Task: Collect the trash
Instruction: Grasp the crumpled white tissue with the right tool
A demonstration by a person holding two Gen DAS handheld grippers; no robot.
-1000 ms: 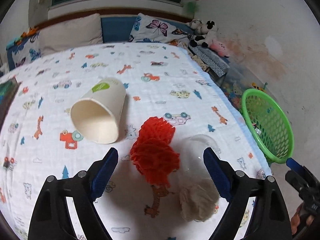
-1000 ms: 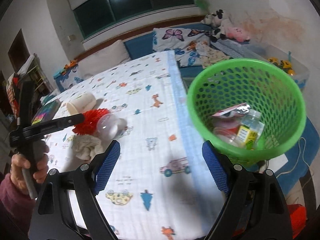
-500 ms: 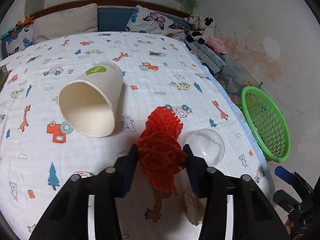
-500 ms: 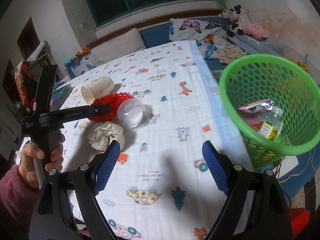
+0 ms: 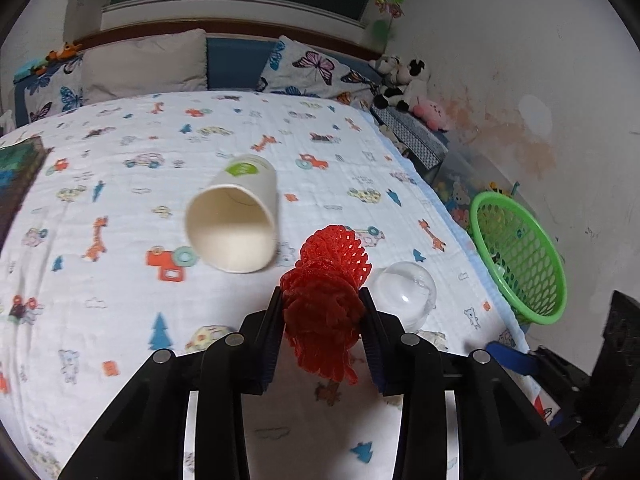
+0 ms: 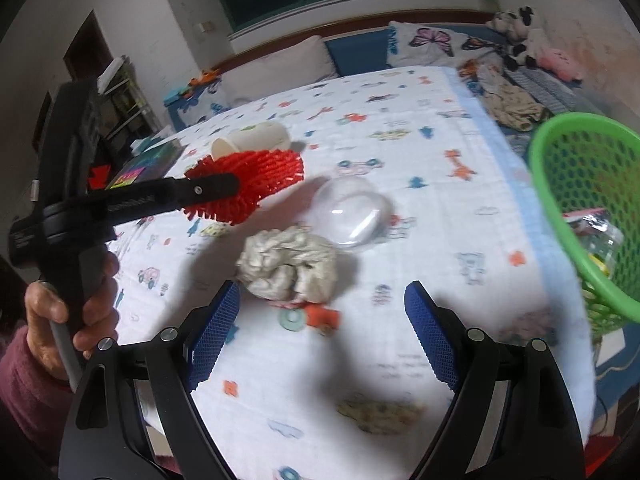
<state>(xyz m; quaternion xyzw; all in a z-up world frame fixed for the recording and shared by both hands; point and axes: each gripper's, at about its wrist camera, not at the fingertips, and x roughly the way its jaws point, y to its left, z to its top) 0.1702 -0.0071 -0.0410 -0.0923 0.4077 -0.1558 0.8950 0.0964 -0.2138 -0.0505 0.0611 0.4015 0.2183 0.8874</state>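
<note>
My left gripper [image 5: 320, 296] has its jaws closing on a red foam fruit net [image 5: 328, 280], and the pads press it from both sides; in the right wrist view the net [image 6: 256, 176] hangs clear above the bed. My right gripper [image 6: 322, 296] is open just in front of a crumpled white tissue [image 6: 288, 264], with nothing between its fingers. A clear plastic dome lid [image 6: 350, 212] lies just beyond the tissue. A paper cup [image 5: 236, 224] lies on its side farther back. The green mesh basket [image 6: 548, 200] stands off the bed's right edge with wrappers and a bottle inside.
The bed has a white sheet [image 5: 120, 280] printed with cartoon animals and cars. Pillows [image 5: 144, 64] and plush toys [image 5: 404, 84] line the headboard and right wall. A dark book [image 5: 16, 176] lies at the left edge. A hand in a maroon sleeve [image 6: 36, 360] holds the left gripper.
The left jaws went from wide apart to pressed on the red net, which has lifted off the sheet. The right gripper swung left from the basket toward the tissue.
</note>
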